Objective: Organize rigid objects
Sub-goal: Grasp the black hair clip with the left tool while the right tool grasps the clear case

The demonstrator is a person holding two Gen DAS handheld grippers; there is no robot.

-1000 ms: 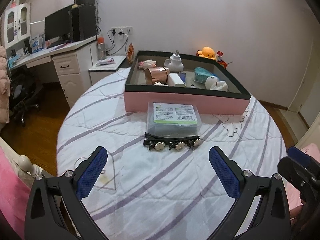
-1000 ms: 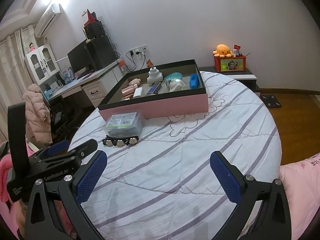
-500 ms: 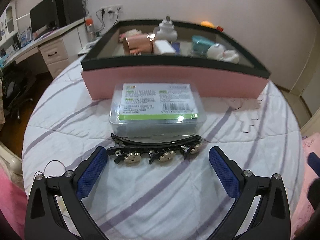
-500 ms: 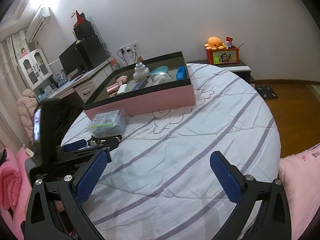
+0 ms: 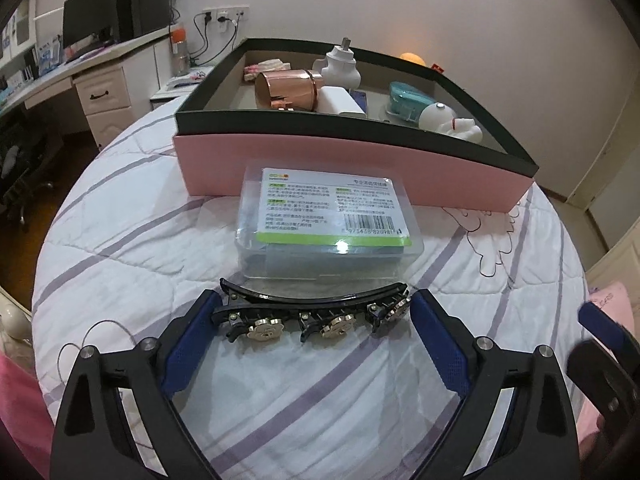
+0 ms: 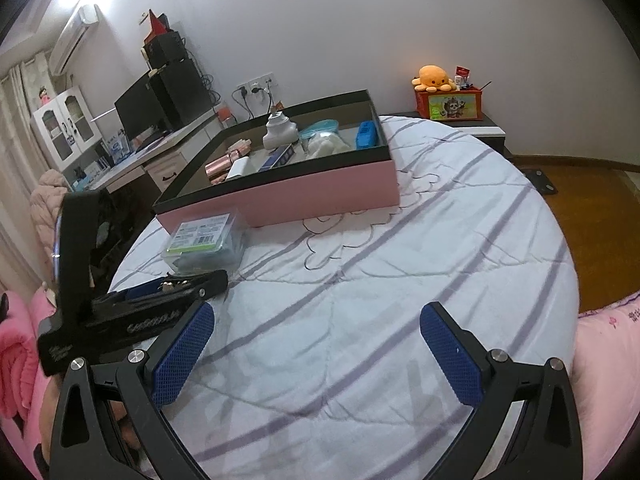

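So the round bed [image 6: 400, 280] with its white, purple-striped quilt takes up most of both views. Sitting on it toward the far side is a big pink box [image 5: 340, 156] with a dark rim, open on top, with stuff already inside: a rose-gold cup [image 5: 286, 90] lying on its side, a white bottle [image 5: 340, 66], a teal case [image 5: 408, 98] and a little white figure [image 5: 450, 122]. Right in front of the box, touching or almost touching its pink wall, is a clear plastic case [image 5: 328, 224] with a green-and-white label.

Just in front of that is the black hair clip [image 5: 316, 312] with three metal flowers, lying flat on the quilt. The left hand-held gripper [image 5: 316, 320] has its blue pads at either end of the clip; the jaws have just been closing in, and the pads look right at the tips, though I can't tell if they're pressing yet.

The right hand-held gripper [image 6: 316, 344] hangs wide open over bare quilt, nothing between its pads.
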